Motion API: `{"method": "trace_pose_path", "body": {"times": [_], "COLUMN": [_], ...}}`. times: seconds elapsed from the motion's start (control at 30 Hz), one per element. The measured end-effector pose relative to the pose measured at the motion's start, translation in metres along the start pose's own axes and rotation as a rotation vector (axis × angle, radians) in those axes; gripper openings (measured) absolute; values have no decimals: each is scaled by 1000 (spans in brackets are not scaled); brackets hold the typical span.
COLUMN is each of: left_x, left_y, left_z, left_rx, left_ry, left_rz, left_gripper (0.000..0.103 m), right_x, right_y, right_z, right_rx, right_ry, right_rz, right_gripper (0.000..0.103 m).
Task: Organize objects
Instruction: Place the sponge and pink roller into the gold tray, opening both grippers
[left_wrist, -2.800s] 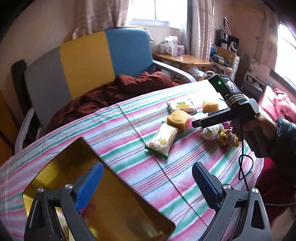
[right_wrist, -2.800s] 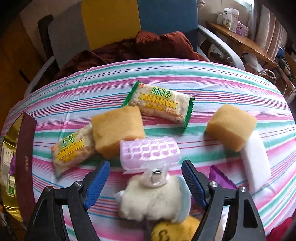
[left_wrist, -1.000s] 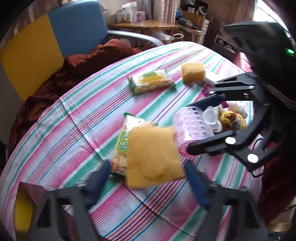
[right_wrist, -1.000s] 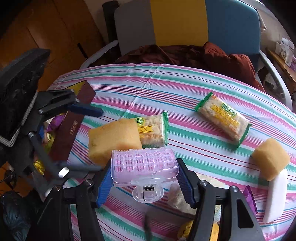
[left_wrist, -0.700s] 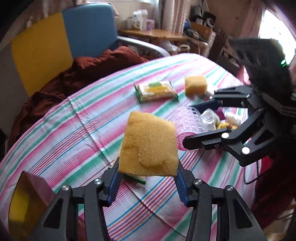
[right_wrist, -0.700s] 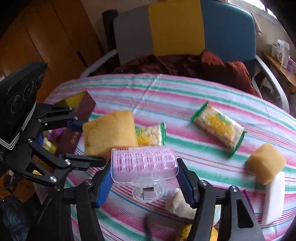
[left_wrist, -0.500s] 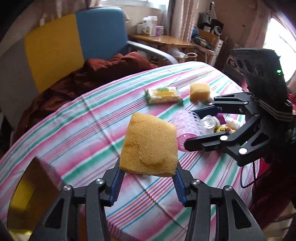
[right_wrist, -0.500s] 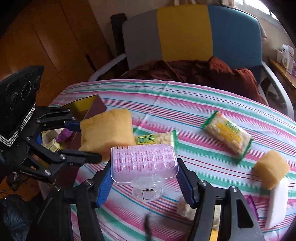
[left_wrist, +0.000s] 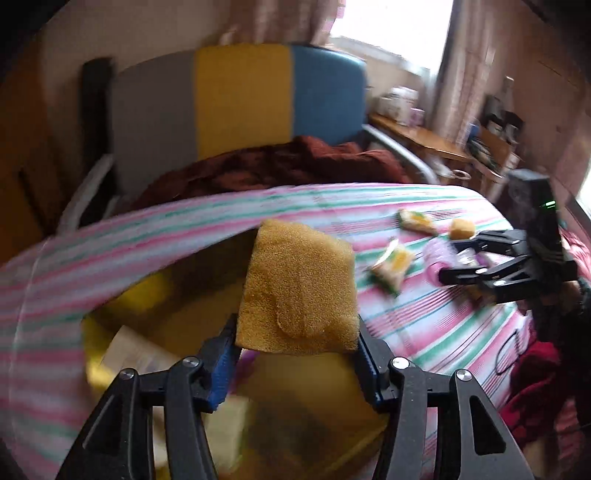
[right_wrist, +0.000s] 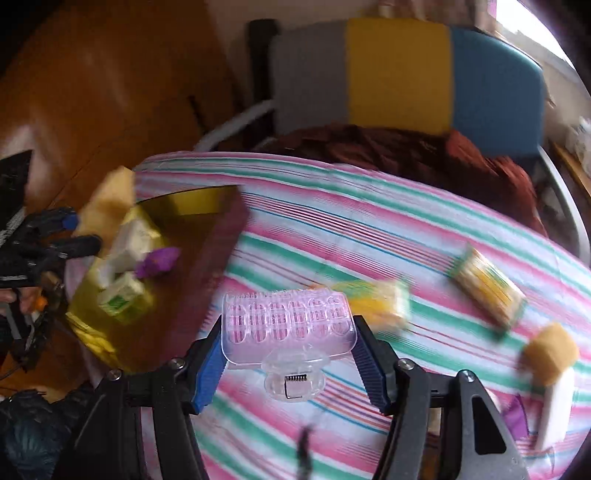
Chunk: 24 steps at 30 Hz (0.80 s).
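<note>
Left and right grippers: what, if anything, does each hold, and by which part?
Left gripper grips the yellow foam sponge by its lower side edges. Right gripper grips the pink translucent plastic hair clip by its two ends.

daylit room, both views smeared by motion

a blown-out window (left_wrist: 391, 29) glares at the top; the striped bench (left_wrist: 424, 325) and box contents blur, fisheye edges bend and darken, while the near tools stay sharp.
</note>
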<state>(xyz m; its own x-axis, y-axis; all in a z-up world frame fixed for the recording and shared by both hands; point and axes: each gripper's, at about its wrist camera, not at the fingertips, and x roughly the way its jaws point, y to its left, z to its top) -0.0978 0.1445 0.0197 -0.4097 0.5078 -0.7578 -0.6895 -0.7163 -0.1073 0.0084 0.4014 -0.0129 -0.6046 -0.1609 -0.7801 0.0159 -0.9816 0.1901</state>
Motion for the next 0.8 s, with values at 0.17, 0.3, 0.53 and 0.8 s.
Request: {"method": "trace_pose_path", "body": {"times": [0.17, 0.3, 0.53, 0.8], "left_x": [-24, -38, -41, -58], "left_y": [46, 68, 86, 89], "left_z": [-42, -72, -117, -130], "left_rx": [-146, -224, -304, -344], "left_ry": [-6, -7, 21, -32], "left_rz": [59, 97, 110, 125], "left_gripper": [57, 59, 79, 88], "right_x": [16, 38, 78, 79], "right_y": [77, 121, 163, 167], "right_z": [11, 9, -9, -26], "right_rx": [-121, -175, -194, -155], "right_ry": [26, 85, 207, 214], "right_rz": [73, 95, 83, 35], "right_gripper": [64, 65, 65, 78]}}
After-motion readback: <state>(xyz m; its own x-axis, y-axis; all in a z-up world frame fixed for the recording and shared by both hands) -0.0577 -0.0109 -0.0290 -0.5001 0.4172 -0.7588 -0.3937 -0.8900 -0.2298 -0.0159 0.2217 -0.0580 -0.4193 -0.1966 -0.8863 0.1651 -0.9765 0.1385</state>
